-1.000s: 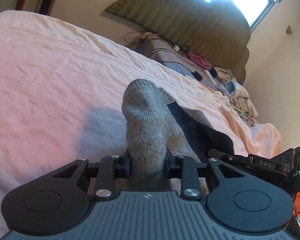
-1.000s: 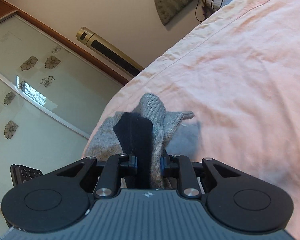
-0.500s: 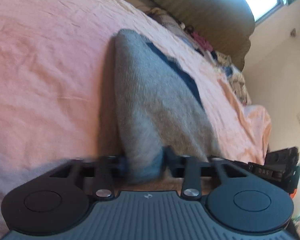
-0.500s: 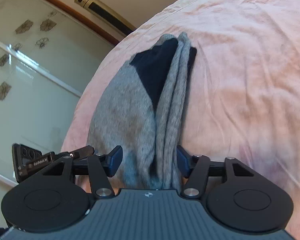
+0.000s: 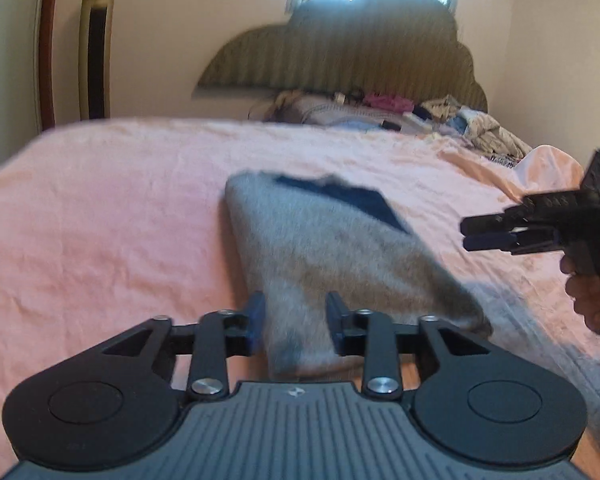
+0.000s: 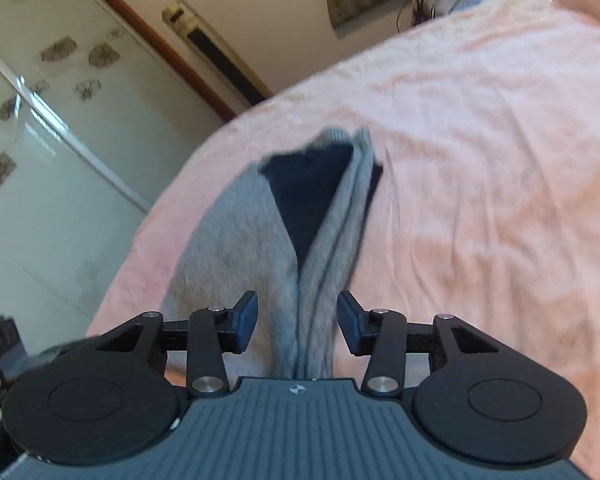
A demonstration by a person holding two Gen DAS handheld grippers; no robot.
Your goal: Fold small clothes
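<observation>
A folded grey sock bundle (image 5: 332,256) with a dark navy patch (image 5: 352,200) lies flat on the pink bedsheet (image 5: 100,220). My left gripper (image 5: 296,320) is at its near end. Its jaws are opening, with the sock's edge between them and the pads off the cloth. In the right wrist view the same sock bundle (image 6: 260,240) runs away from my right gripper (image 6: 296,320). Those jaws are opening too, and the stacked grey layers lie loosely between the blue pads (image 6: 246,316). In the left wrist view a hand (image 5: 588,292) holds the right gripper (image 5: 484,232) at the far right.
A heap of mixed clothes (image 5: 440,116) lies at the head of the bed below the padded headboard (image 5: 340,52). The bed's left edge (image 6: 160,208) drops toward a glass sliding door (image 6: 60,140) and a tall standing unit (image 6: 216,52). Wide pink sheet spreads right of the sock.
Both grippers were shut on the sock, lifted and bunched a second ago. They have let go and drawn back, and it now lies flat and folded. The left view has rolled level.
</observation>
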